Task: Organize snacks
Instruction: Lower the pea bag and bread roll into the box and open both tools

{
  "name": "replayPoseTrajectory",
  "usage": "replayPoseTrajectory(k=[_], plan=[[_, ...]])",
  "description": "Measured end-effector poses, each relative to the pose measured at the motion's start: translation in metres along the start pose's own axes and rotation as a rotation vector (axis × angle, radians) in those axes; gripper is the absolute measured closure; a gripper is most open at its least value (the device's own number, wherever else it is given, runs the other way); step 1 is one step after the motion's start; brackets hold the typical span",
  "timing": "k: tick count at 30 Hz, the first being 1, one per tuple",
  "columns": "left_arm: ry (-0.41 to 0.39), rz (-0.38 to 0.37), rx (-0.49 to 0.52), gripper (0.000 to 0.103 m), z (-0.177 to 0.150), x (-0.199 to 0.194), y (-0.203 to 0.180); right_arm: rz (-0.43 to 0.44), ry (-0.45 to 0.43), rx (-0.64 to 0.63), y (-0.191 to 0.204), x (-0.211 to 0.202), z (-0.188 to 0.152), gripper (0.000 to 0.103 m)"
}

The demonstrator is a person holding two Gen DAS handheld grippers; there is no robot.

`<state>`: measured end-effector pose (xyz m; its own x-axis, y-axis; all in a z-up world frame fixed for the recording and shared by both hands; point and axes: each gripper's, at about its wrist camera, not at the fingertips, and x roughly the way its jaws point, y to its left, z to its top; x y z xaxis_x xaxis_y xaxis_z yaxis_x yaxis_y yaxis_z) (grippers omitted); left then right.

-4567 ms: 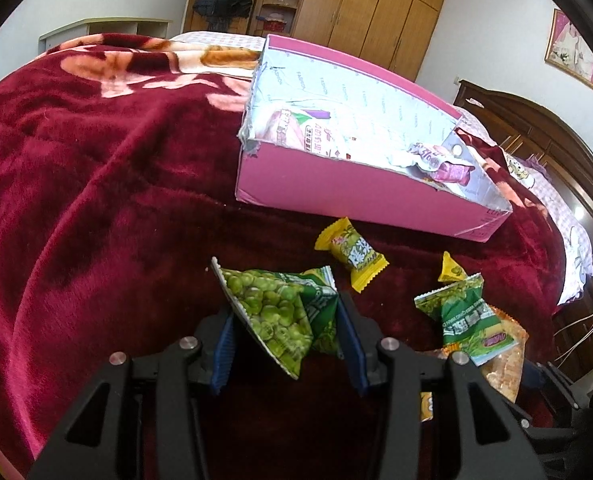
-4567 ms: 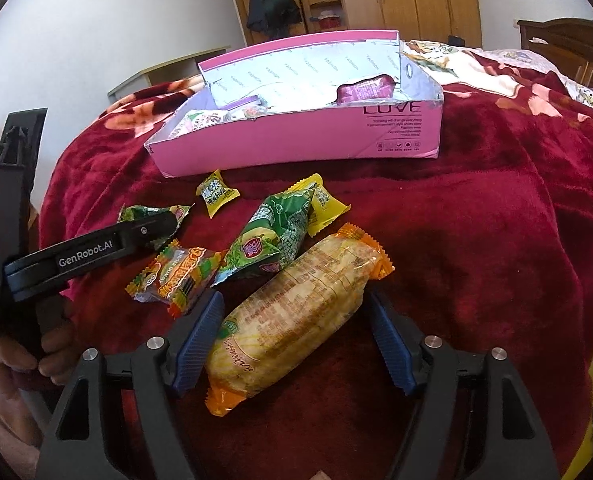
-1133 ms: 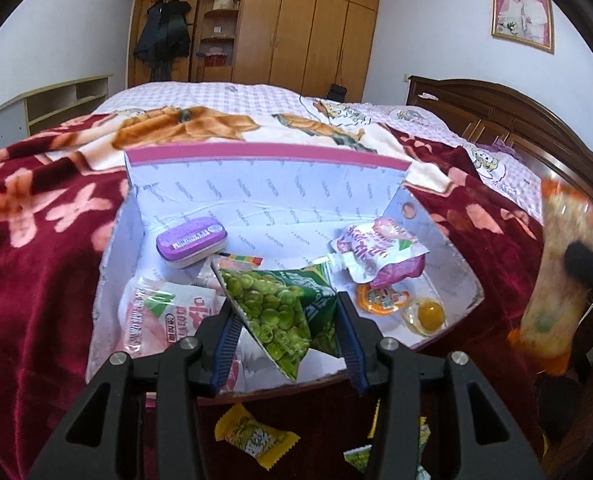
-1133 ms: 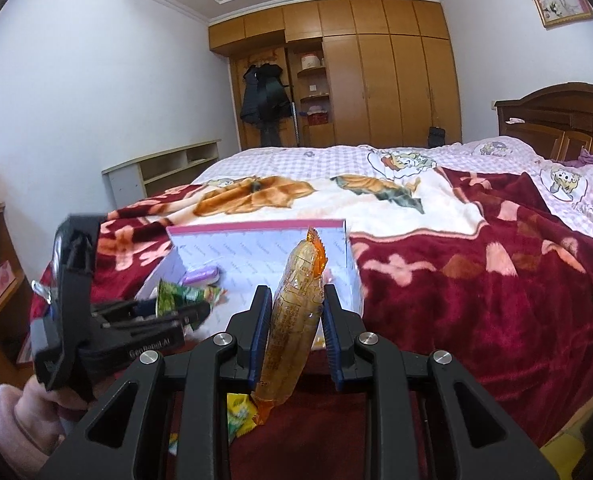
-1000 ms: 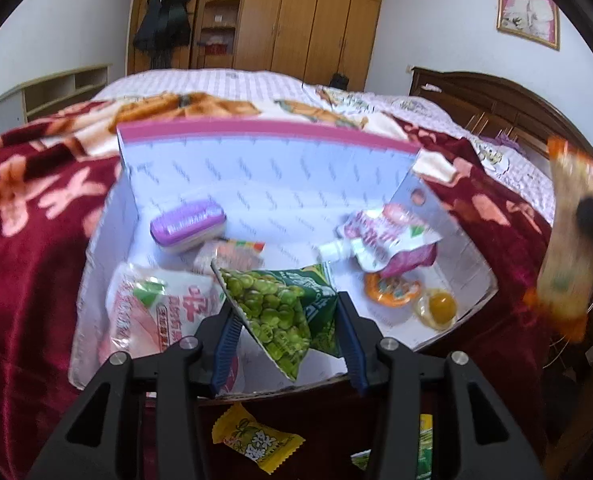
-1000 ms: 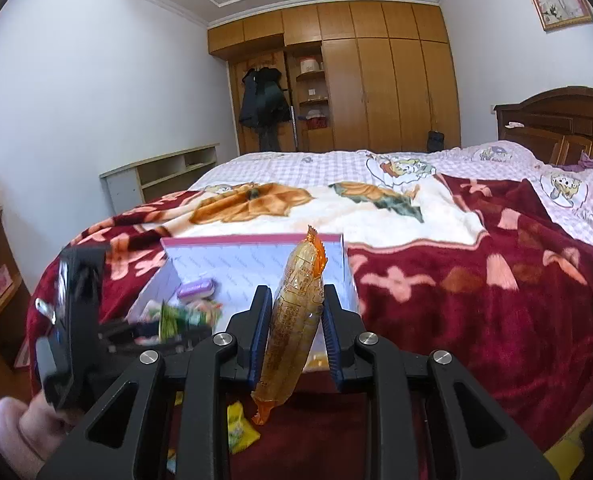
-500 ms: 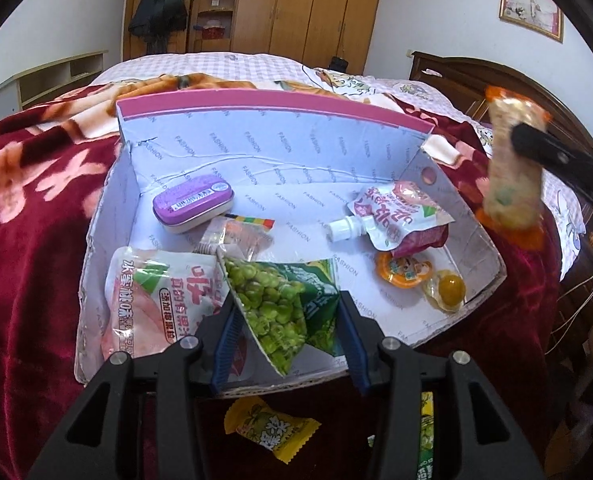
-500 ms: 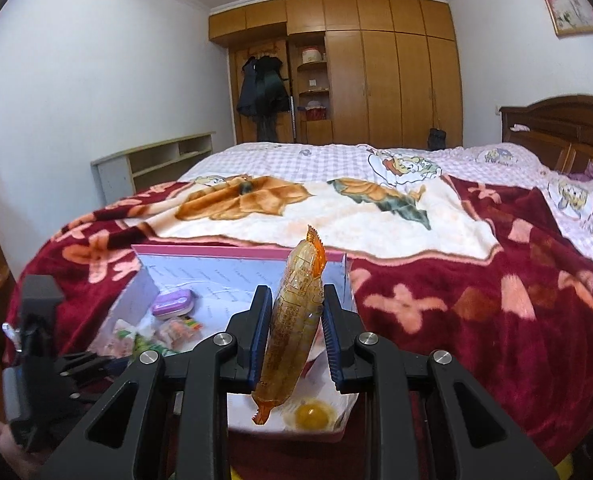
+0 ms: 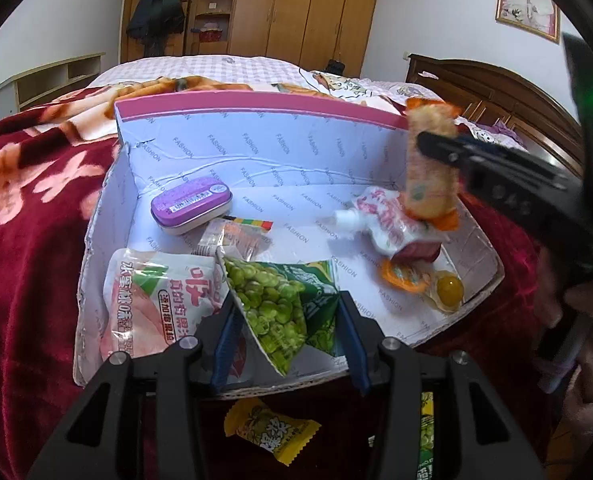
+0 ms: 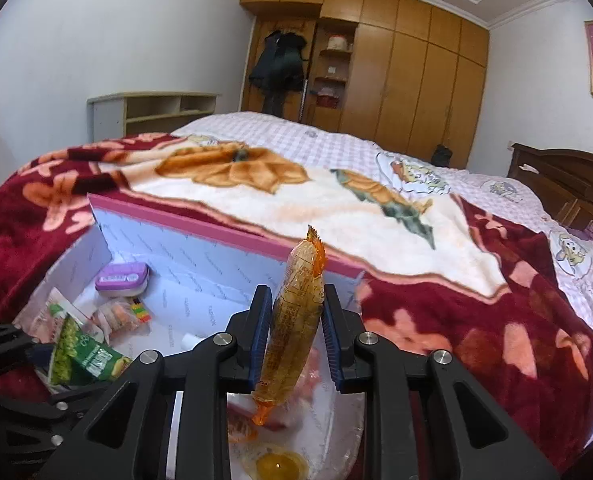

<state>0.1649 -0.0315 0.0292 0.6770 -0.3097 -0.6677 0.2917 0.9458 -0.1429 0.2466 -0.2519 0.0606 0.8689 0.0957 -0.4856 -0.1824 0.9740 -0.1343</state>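
Landmark: the shallow pink-rimmed cardboard box with white printed lining (image 9: 288, 152), sitting open on the dark red floral fleece blanket (image 9: 28, 216).

Left gripper (image 9: 286, 340): blue pads clamped on a green foil packet of green peas (image 9: 284, 304), held over the box's near wall, packet tip pointing down toward the near rim.

Right gripper (image 10: 295, 336): jaws squeezed tight on a long clear-orange cracker packet (image 10: 296, 320), held upright. In the left wrist view that packet (image 9: 430, 168) hangs over the box's right end, above the pink-and-white spouted drink pouch (image 9: 380, 216); touching or not, can't tell, it's blurred.

Inside the box:
- purple oval tin (image 9: 190, 203), back left
- small clear-wrapped sweet pack with a striped edge (image 9: 232, 236), just in front of the tin
- white-and-pink fruit-printed soft pouch (image 9: 152, 300), near left corner
- orange-lidded jelly cup (image 9: 404, 278) and a clear cup with a yellow ball (image 9: 448, 288), near right corner

Outside the box, just in front of its near wall on the blanket: yellow wrapped candy (image 9: 270, 432), and a green-yellow packet (image 9: 426, 436) partly hidden behind the left gripper's finger.
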Motion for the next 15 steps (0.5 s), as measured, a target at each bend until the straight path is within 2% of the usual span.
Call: replayPoseTrajectory(k=[7,9,13,15], plan=[[-0.003,-0.002,0.002,0.054,-0.001,-0.001,-0.002,0.088,0.031,0.077,-0.004,0.014,-0.002,0.076],[-0.004,-0.002,0.002,0.054,-0.001,-0.001,-0.002,0.105,0.043,0.090,-0.005,0.016,-0.004,0.069],[-0.004,-0.003,0.002,0.054,-0.001,-0.001,-0.001,0.129,0.045,0.084,-0.003,0.016,-0.008,0.063],[-0.006,-0.003,0.004,0.054,-0.001,-0.002,-0.002,0.143,0.039,0.103,-0.004,0.014,-0.009,0.055]])
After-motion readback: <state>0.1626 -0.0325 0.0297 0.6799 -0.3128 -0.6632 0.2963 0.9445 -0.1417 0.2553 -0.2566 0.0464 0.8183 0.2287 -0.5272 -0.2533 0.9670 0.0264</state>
